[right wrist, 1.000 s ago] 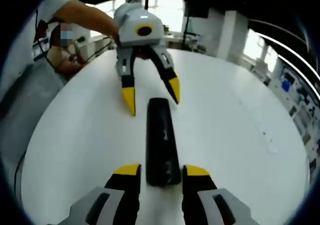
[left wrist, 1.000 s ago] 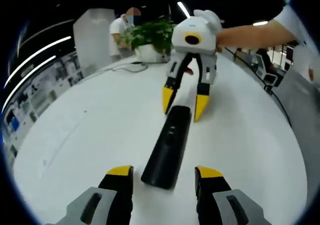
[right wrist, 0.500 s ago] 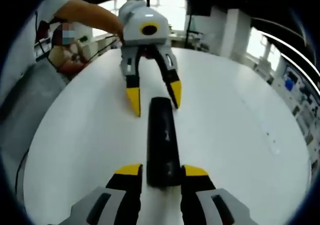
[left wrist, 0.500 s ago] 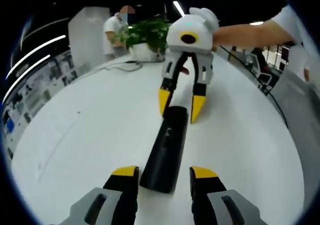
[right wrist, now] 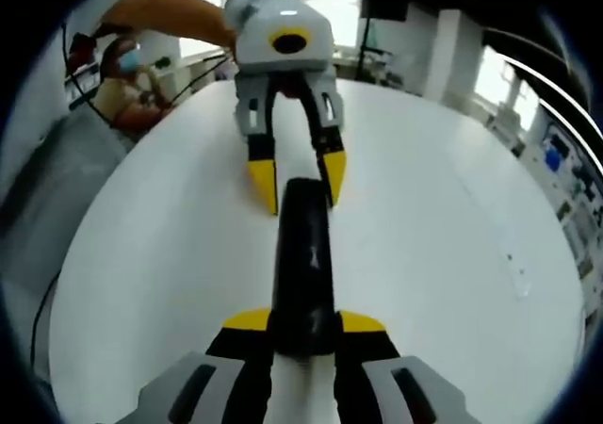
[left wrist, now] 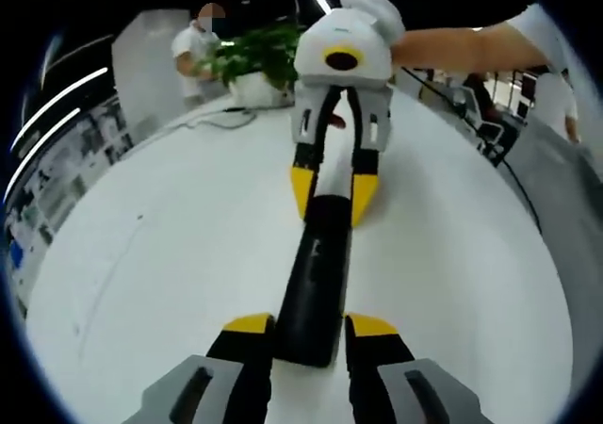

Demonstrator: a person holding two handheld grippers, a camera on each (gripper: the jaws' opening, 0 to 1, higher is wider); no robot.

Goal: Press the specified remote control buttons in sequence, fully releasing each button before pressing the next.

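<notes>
A long black remote control (left wrist: 317, 254) lies lengthwise on the round white table (left wrist: 170, 254). In the left gripper view my left gripper (left wrist: 311, 328) has its yellow-tipped jaws pressed against the sides of the remote's near end. My right gripper (left wrist: 332, 193), held by a person's arm, clamps the far end. In the right gripper view the same remote (right wrist: 303, 245) runs from my right gripper (right wrist: 304, 322), shut on its near end, to the left gripper (right wrist: 298, 181) closed around the other end. The buttons are too small to make out.
A potted plant (left wrist: 254, 61) and a cable (left wrist: 221, 122) sit at the table's far edge, with a person (left wrist: 193, 42) standing behind. Another person (right wrist: 122, 75) sits beyond the table. Bare white tabletop (right wrist: 452, 254) lies on both sides of the remote.
Both grippers have closed in along the remote toward each other, and their jaws have narrowed from standing wide of it to gripping its two ends.
</notes>
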